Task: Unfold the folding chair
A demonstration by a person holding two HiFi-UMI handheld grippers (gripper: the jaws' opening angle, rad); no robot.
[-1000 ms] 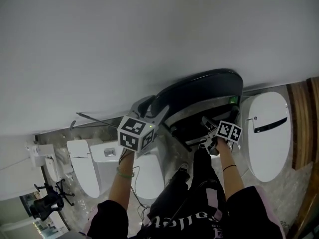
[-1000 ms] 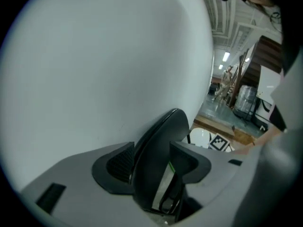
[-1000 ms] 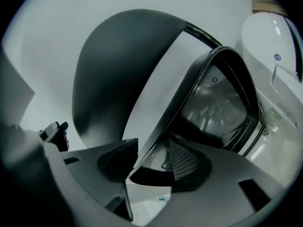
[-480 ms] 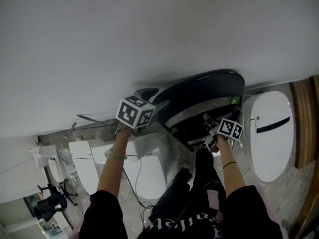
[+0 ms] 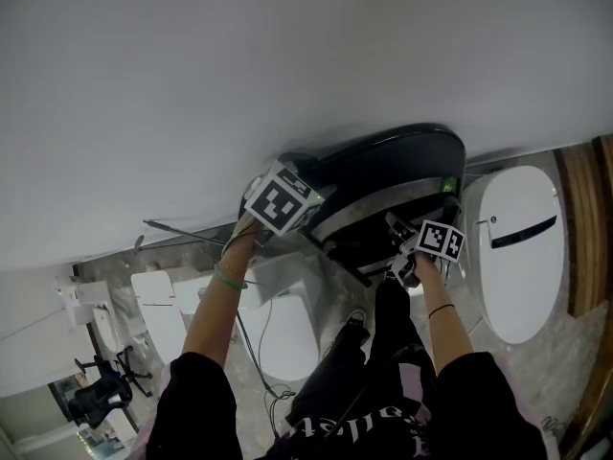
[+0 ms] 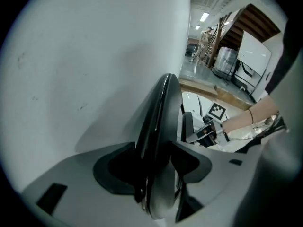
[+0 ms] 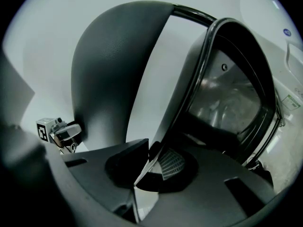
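White wall (image 5: pixel 287 65) backs the folding chair (image 5: pixel 393 172), which leans against it, still folded. It looks rigid, glossy and fairly heavy, probably slick, so I'd take it by the thin rims of seat and back. My left fingers (image 6: pixel 66 178) have just been opening and straddle its dark rim without pinching. My right fingers (image 7: pixel 222 174) have just been closing and now clamp a thin edge.

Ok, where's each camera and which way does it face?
Head view: on the head, looking down at the folding chair; both forearms, left gripper, right gripper.
Left gripper view: along its jaws, just opened, chair edge between.
Right gripper view: along its jaws, just closed on the chair's edge.
Shared: each gripper view shows the other gripper; all show the chair.
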